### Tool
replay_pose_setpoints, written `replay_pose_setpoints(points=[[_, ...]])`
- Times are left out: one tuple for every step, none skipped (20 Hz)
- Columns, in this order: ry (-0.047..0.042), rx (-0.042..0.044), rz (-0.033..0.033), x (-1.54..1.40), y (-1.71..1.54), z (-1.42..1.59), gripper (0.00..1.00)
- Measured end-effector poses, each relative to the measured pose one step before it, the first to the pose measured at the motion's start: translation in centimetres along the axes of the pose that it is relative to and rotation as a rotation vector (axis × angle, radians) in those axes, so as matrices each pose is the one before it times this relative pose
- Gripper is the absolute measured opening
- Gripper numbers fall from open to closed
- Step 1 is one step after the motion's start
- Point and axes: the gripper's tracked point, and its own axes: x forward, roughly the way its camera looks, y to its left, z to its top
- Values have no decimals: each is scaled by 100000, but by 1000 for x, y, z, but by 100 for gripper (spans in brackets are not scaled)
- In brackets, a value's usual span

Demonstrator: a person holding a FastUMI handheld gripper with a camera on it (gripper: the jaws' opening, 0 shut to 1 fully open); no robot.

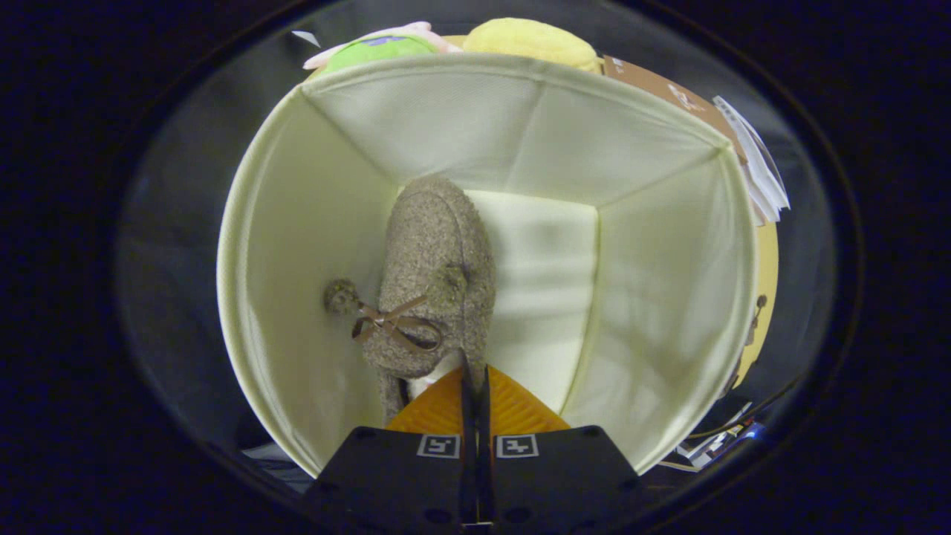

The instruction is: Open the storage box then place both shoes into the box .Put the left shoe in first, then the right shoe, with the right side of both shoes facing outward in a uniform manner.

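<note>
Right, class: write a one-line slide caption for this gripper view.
Claw shut on the heel edge of a fuzzy brown shoe, inside the open cream fabric storage box.

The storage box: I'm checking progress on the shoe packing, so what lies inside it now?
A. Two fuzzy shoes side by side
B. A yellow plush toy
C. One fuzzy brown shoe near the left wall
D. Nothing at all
C: a single fuzzy brown shoe with a ribbon bow sits in the storage box by its left wall, the gripper closed on its near end.
</note>
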Motion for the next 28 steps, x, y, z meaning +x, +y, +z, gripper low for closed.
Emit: replay_pose_setpoints(points=[[-45, -1481, -611, 192, -208, 69, 4], [-16, -849, -683, 121, -165, -105, 6], [-121, -180, -302, -135, -68, -47, 10], [-12, -70, -211, -179, -254, -215, 13], [-170, 288, 534, -269, -210, -39, 15], [43, 678, 1247, -390, -36, -221, 26], [-99, 1406, 1498, -727, -43, -158, 36], [-425, 1172, 1847, -554, 106, -208, 47], [-42, 363, 2050, -624, 24, -198, 58], [90, 174, 467, -904, -239, -269, 68], [252, 371, 661, -519, -293, -351, 79], [91, 888, -51, -631, -448, -363, 90], [-577, 1051, -151, -797, -458, -181, 100], [-921, 1733, -355, -852, -586, -148, 100], [-1192, 2112, -517, -925, -563, -131, 100], [-1422, 2348, -819, -965, -738, -107, 100], [-1501, 1746, -805, -1129, -691, -3, 100], [-979, 1281, -1595, -997, -973, -118, 100], [-696, 815, -2028, -1044, -1024, -97, 100], [-628, 1013, -2330, -918, -1229, -160, 100], [-501, 1201, -2043, -771, -1205, -28, 100], [-462, 1271, -2128, -650, -1327, -122, 100], [-69, 1368, -2552, -451, -1427, -31, 100], [76, 1364, -2856, -115, -1656, -68, 100], [482, 1461, -2774, 60, -1620, -12, 100], [806, 1254, -2212, 365, -1411, -169, 100], [1079, 1453, -1926, 446, -1429, -150, 100], [1304, 1794, -1687, 421, -1330, -125, 100]])
